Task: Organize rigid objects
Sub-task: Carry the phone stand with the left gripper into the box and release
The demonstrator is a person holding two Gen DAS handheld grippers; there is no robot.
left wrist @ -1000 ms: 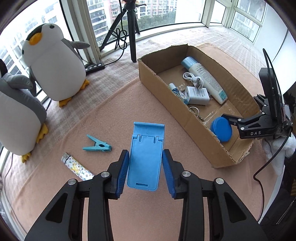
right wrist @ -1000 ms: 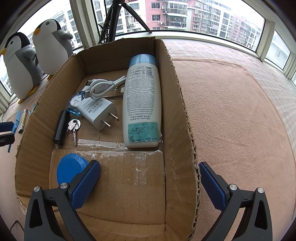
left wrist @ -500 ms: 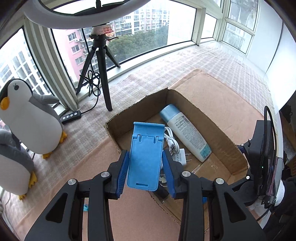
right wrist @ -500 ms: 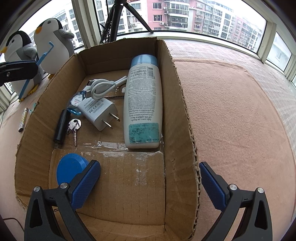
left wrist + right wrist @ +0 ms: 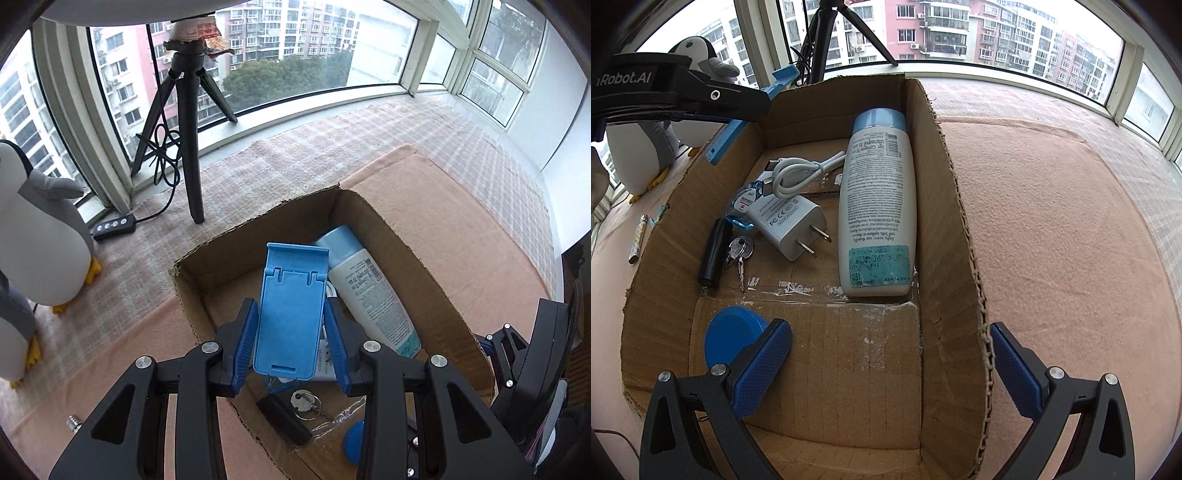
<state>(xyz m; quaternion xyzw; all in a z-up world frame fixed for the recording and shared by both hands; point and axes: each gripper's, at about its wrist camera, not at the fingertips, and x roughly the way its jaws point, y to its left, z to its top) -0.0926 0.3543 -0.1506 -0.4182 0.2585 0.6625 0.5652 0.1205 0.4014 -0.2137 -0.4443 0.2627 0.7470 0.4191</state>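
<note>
My left gripper (image 5: 291, 345) is shut on a blue plastic phone stand (image 5: 291, 310) and holds it over the left wall of the cardboard box (image 5: 424, 236). From the right wrist view the stand (image 5: 722, 142) hangs above the box's far left corner (image 5: 683, 177). In the box lie a white bottle (image 5: 879, 206), a white charger (image 5: 786, 221), a coiled cable (image 5: 798, 171), keys (image 5: 740, 251), a black cylinder (image 5: 714, 254) and a blue lid (image 5: 731, 339). My right gripper (image 5: 890, 363) is open, straddling the box's right wall near its near end.
Two plush penguins (image 5: 40, 236) stand left of the box by the window. A tripod (image 5: 184, 122) with a cable and switch stands behind the box. A patterned lighter (image 5: 637, 238) and a teal clothespin (image 5: 659, 214) lie on the pink mat left of the box.
My left gripper has lifted the blue stand off the mat and carried it right, over the box. The right gripper has stayed still and open.
</note>
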